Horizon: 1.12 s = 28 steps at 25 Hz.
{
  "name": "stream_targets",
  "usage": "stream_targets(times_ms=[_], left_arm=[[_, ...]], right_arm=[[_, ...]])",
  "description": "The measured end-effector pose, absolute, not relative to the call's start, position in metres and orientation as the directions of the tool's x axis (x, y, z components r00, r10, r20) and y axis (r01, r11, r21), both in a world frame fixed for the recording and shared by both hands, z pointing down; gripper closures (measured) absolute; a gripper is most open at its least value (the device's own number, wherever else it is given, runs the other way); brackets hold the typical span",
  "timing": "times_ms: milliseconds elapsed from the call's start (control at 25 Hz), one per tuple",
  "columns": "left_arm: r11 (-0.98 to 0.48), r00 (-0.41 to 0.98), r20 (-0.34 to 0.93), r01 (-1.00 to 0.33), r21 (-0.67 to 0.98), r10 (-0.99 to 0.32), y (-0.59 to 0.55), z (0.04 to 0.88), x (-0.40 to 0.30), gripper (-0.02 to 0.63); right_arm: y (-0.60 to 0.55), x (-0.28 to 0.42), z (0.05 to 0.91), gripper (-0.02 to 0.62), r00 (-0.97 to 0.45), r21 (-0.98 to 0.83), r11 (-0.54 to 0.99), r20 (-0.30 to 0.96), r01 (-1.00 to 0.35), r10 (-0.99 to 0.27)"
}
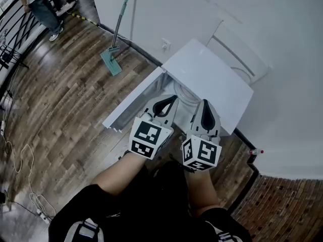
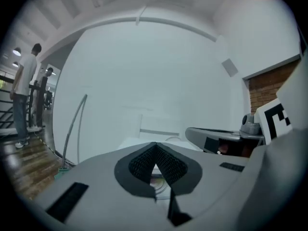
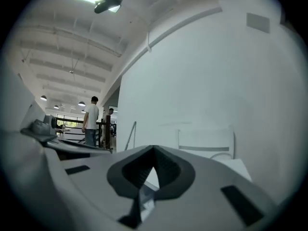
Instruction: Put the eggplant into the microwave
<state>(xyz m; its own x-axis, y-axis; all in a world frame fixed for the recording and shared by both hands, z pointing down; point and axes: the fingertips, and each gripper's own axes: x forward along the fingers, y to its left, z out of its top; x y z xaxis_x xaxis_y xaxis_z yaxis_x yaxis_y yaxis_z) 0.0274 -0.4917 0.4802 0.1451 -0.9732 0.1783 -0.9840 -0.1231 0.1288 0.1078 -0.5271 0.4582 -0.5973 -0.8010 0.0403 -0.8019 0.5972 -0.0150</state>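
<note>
- Far left, top: person in pale top & blue jeans (image 1: 41, 6) stands by a dark metal railing (image 1: 12, 26). A white cable (image 1: 22, 168) loops on the brown wood-plank floor (image 1: 75, 95).
- Mop w/ flat green head (image 1: 111, 62): head on floor, handle leaning on the white wall (image 1: 166, 9).
- White wall socket (image 1: 165, 45): low on wall, just left of the unit.
- White flat-topped box-shaped unit (image 1: 212, 79): centre, against wall. Its left side is open, w/ something round & pale inside, too unclear to name.
- Left gripper (image 1: 173, 98): over unit's open side, jaws closed tip to tip, nothing btwn them.
- Right gripper (image 1: 204, 103): just beside the left one, over unit's near edge, jaws also closed & empty.
- White chair-like frame (image 1: 237, 54): leans on wall behind unit.
- Red-brick strip (image 1: 282, 205): bottom right.
- Eggplant: no view shows it, can't tell where it is.
</note>
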Motion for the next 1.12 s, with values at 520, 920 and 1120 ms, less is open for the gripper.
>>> stream_targets(times_ms=[520,920,1120], left_arm=[[-0.121,0.120,0.195,-0.993,0.007,-0.973,-0.451,0.218,0.038,0.607],[-0.116,0.123,0.190,-0.992,0.047,-0.974,-0.408,0.210,0.047,0.607],[-0.119,0.124,0.177,-0.992,0.037,-0.976,-0.400,0.209,0.044,0.607]], right_arm=[[-0.477,0.123,0.217,0.583,-0.613,-0.138,0.599,0.093,-0.789,-0.785],[-0.442,0.126,0.201,0.583,-0.640,-0.143,0.627,0.067,-0.766,-0.766],[-0.432,0.118,0.205,0.583,-0.655,-0.134,0.644,0.067,-0.753,-0.752]])
